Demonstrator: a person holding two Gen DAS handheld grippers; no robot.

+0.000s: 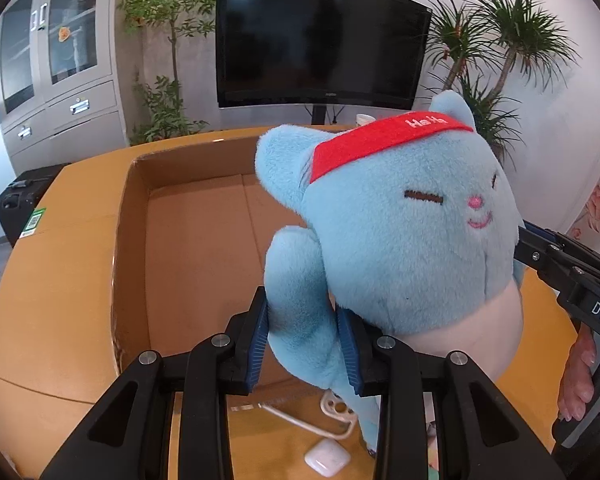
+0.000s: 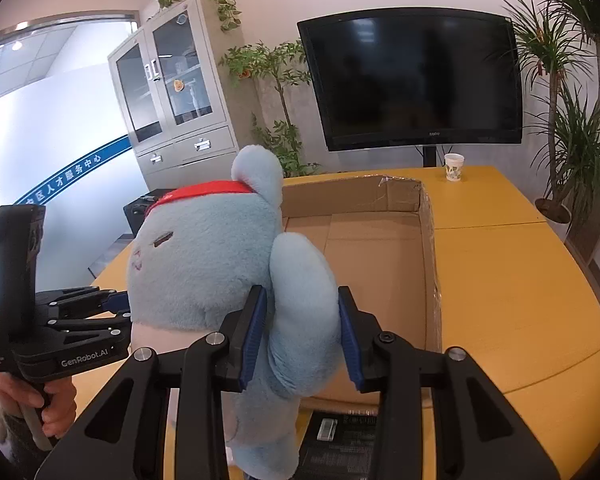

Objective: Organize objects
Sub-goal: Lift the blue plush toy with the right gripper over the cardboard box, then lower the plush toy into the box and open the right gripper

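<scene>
A light-blue plush cat (image 1: 404, 232) with a red headband hangs in the air above the near edge of an open cardboard box (image 1: 188, 240). My left gripper (image 1: 306, 342) is shut on one of its arms. My right gripper (image 2: 302, 340) is shut on the other arm of the plush cat (image 2: 204, 264). The box (image 2: 380, 248) shows a bare bottom. In the left wrist view the right gripper's body (image 1: 572, 276) comes in from the right, held by a hand. In the right wrist view the left gripper's body (image 2: 60, 320) sits at the left.
The box lies on a yellow-orange table (image 2: 512, 280). A white charger with its cable (image 1: 328, 456) lies below the plush. A dark flat object (image 2: 340, 440) lies near the box. A paper cup (image 2: 454, 166) stands at the far edge. A TV, a cabinet and plants stand behind.
</scene>
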